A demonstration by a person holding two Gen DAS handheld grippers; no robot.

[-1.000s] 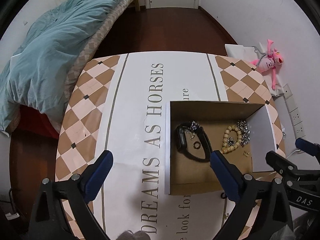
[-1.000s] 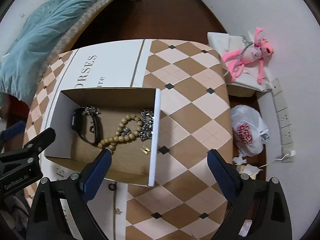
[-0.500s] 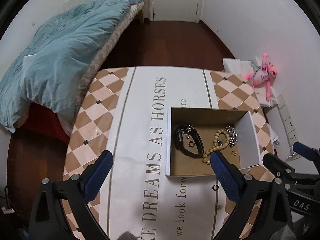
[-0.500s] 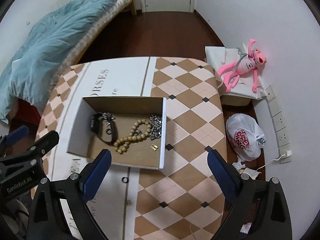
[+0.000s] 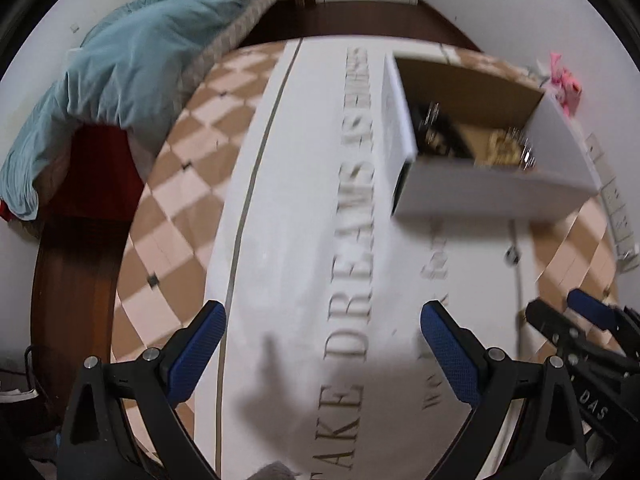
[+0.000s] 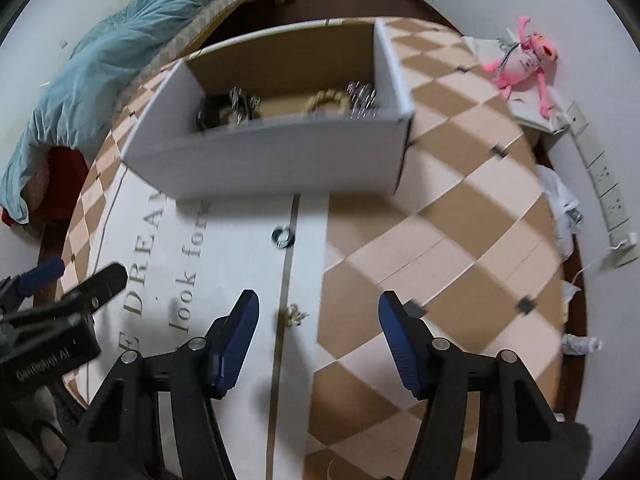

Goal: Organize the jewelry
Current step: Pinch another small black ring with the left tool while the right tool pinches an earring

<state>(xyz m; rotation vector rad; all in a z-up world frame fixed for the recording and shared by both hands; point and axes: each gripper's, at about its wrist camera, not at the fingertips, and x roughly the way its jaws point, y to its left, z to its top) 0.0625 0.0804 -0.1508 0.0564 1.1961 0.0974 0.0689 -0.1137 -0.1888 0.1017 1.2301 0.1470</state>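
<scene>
A white cardboard box with a brown inside stands on the table and holds a black watch, a wooden bead bracelet and silver chains. It also shows in the left wrist view. A dark ring lies on the tablecloth in front of the box. A small gold piece lies just ahead of my right gripper, which is open and empty, low over the table. My left gripper is open and empty over the cloth's lettering.
A round table with a checkered cloth and a white printed band. A bed with a teal blanket is at the left. A pink plush toy, wall sockets and a plastic bag are at the right.
Both grippers have dropped low towards the table and pulled back to its near side. The box now sits farther ahead, and the ring and gold piece show close in the right wrist view.
</scene>
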